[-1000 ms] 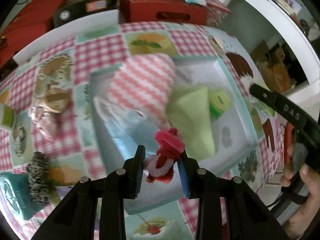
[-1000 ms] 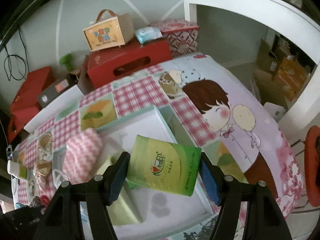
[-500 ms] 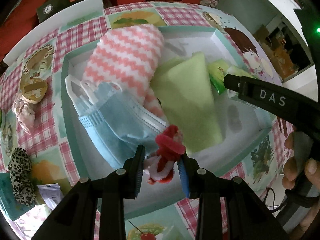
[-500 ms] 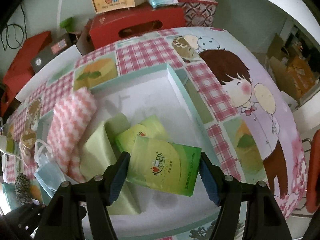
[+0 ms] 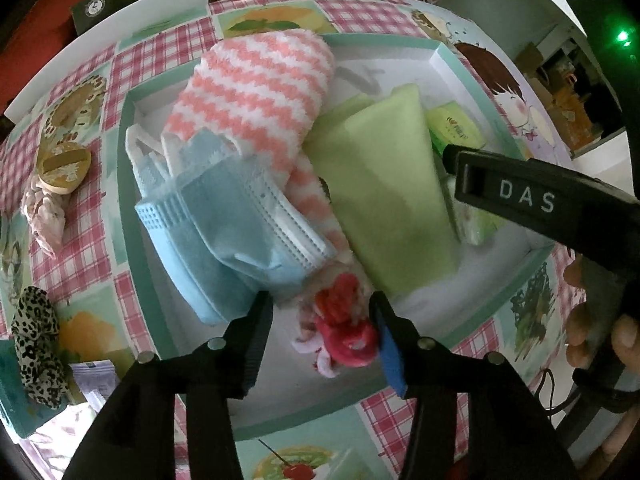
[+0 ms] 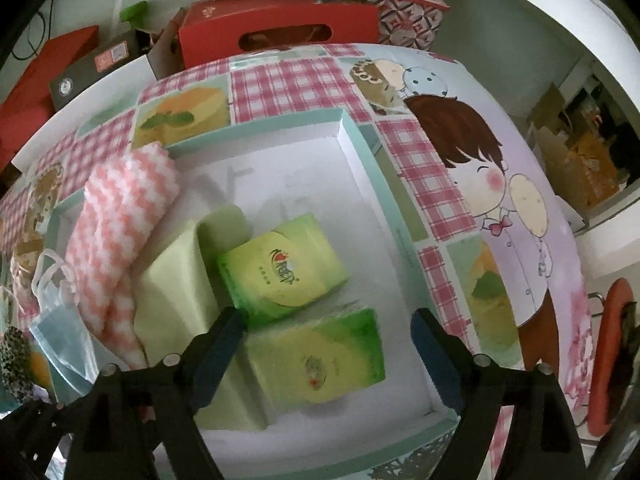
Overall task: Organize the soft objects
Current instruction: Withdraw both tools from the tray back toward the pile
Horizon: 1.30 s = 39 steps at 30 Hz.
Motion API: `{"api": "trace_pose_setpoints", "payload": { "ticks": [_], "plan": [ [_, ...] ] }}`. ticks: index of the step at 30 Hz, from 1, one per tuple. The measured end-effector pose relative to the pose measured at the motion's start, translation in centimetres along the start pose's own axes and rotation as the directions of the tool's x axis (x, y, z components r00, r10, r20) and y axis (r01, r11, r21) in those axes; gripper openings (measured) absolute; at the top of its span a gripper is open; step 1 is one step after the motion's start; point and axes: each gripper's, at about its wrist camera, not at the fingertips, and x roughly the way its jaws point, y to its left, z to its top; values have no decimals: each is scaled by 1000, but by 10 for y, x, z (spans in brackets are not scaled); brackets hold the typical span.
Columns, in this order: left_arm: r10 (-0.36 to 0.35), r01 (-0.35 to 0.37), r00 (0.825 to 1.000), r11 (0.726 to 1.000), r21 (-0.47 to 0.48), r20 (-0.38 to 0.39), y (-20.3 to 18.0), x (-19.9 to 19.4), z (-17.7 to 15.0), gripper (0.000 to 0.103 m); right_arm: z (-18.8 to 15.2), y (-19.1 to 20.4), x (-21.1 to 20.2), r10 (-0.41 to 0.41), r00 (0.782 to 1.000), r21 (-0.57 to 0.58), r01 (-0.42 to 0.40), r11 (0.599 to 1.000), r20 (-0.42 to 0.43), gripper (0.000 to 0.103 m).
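A shallow mint-rimmed white tray holds a pink-and-white striped cloth, blue face masks, a light green folded cloth and two green tissue packs. My left gripper is open around a red-and-pink scrunchie lying in the tray's near edge. My right gripper is open, its jaws either side of the nearer tissue pack, which lies in the tray.
A leopard-print scrunchie, a pale pink one with a gold disc and a small packet lie left of the tray on the checked tablecloth. Red and dark boxes stand at the table's far edge.
Both grippers have come down to the tray and opened. The left let go of the red scrunchie; the right let go of the green tissue pack, which now lies in the tray.
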Motion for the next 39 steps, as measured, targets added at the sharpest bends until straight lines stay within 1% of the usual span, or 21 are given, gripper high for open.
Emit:
{"api": "trace_pose_setpoints", "payload": {
  "ticks": [6,8,12,14,19,24,28,31,36,37,38,39],
  "plan": [
    [-5,5,1000,1000,-10,1,6,-10,3,61,4,-4,-8,-10,1000,25,10,1000,26,90],
    [-16,16,1000,1000,-12,15,9,-17,1,70,6,-5,-12,-12,999,37,10,999,39,94],
    [-24,25,998,1000,-14,49,12,-31,1,73,7,-3,-18,-11,998,36,8,999,60,95],
    [-29,30,997,999,-17,68,14,-39,1,79,6,-1,-22,-8,998,37,5,999,70,95],
    [-29,33,995,998,-47,98,28,-55,2,79,9,-2,-26,-5,996,48,0,999,87,95],
    [29,-10,989,991,-132,143,55,-64,11,80,9,0,-24,-7,996,48,3,999,85,95],
    [80,-44,984,976,-215,162,82,-66,15,81,10,4,-26,-2,996,41,-2,999,91,95],
    [96,-50,981,963,-265,166,99,-68,16,81,11,8,-27,4,995,34,-7,999,97,95],
    [116,-58,978,949,-310,172,116,-72,14,81,12,19,-31,20,994,17,-22,1000,109,95],
    [120,-60,977,946,-319,174,119,-70,15,85,12,21,-32,28,993,14,-29,999,114,95],
    [126,-62,976,943,-327,178,123,-71,14,93,12,24,-36,44,991,13,-46,999,127,95],
    [132,-66,975,941,-333,180,126,-70,15,97,13,27,-38,66,988,16,-68,998,139,99]
  ]
}}
